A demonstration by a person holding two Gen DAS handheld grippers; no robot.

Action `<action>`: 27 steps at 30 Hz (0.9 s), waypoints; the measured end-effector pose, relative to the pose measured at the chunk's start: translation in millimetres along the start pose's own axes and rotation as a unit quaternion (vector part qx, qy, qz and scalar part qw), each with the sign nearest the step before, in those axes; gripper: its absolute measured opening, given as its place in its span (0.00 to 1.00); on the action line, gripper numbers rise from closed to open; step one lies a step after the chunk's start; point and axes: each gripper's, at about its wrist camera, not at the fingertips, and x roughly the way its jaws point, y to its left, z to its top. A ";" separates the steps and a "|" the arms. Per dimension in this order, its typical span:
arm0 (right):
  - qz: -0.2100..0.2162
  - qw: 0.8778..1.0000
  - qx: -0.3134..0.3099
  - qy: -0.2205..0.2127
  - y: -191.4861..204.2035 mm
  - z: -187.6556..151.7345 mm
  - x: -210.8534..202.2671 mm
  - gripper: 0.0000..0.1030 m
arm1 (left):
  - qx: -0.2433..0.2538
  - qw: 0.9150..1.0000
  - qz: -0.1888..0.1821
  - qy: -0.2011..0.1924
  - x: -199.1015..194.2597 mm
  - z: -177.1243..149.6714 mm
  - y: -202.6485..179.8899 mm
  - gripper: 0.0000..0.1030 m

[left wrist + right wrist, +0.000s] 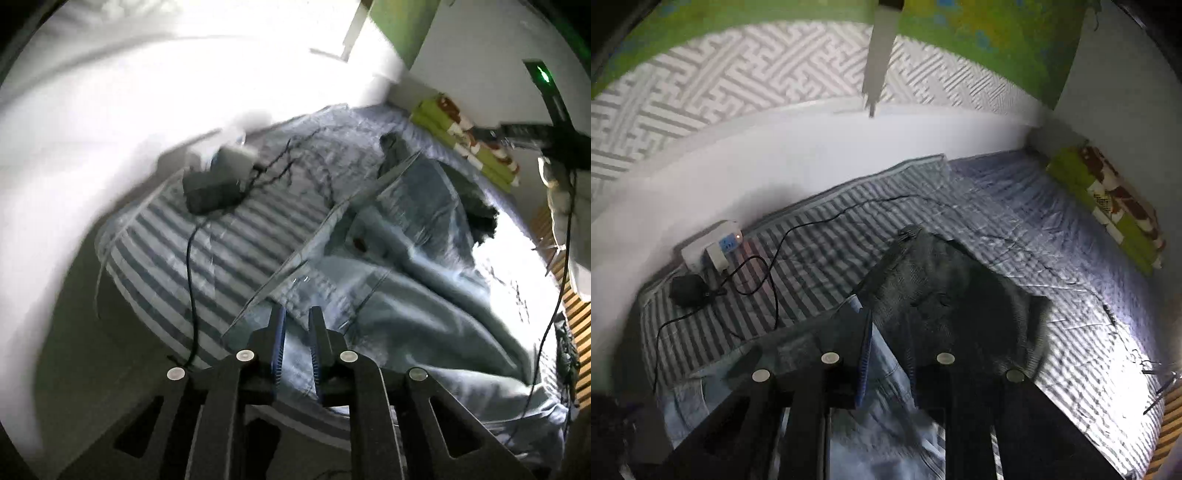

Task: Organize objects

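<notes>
The jeans (388, 258) are lying crumpled on the striped bed (207, 258), toward its near edge, with a dark garment (953, 295) heaped on or against them toward the bed's middle. A power strip (713, 251) and a black adapter (687, 291) with trailing cables are sitting near the wall-side edge, well apart from the clothes. A green folded blanket (1108, 206) is resting along the far edge by the wall.

The jeans are looking like soft, limp denim: fairly heavy for cloth, not fragile, not slippery, but likely to sag and unfold wherever they are not supported. A hem, waistband or thick seam would be giving the firmest bite; a pinch in the flat middle would be lifting only one layer. The dark garment seems lighter and floppier, and may be dragging along if the two are tangled.

The left tool (297, 321) is hanging just over the denim folds at the near edge, its jaws standing a narrow gap apart with nothing pinched between them. The right tool (888, 332) is hovering over the line where the denim meets the dark garment, its jaws likewise slightly parted and empty; whether the pads are brushing the cloth I cannot tell through the blur.
</notes>
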 end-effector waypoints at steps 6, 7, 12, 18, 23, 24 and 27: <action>0.023 0.995 0.090 -0.018 -79.6 -64.6 -97.9 0.21 | 0.073 0.996 -0.056 -0.019 -37.5 -4.4 -70.9 0.27; 0.022 0.994 0.107 -0.016 -93.7 -82.2 -113.7 0.22 | 0.084 0.994 -0.067 -0.018 -42.3 -4.4 -85.4 0.28; -0.016 0.985 0.174 0.006 -157.7 -216.1 -196.5 0.24 | 0.150 0.977 -0.149 -0.001 -58.6 -34.4 -166.6 0.63; -0.097 0.959 0.260 0.065 -205.5 -396.8 -271.7 0.34 | 0.232 0.943 -0.230 0.060 -55.3 -86.0 -271.9 0.71; -0.115 0.931 0.326 0.118 -239.1 -516.4 -301.2 0.42 | 0.281 0.913 -0.268 0.126 -36.3 -128.5 -352.7 0.73; -0.111 0.928 0.334 0.125 -243.4 -534.5 -304.2 0.44 | 0.298 0.907 -0.265 0.133 -33.0 -138.5 -367.4 0.74; -0.092 0.919 0.358 0.136 -252.9 -579.4 -311.9 0.48 | 0.338 0.893 -0.256 0.152 -23.9 -164.3 -397.5 0.74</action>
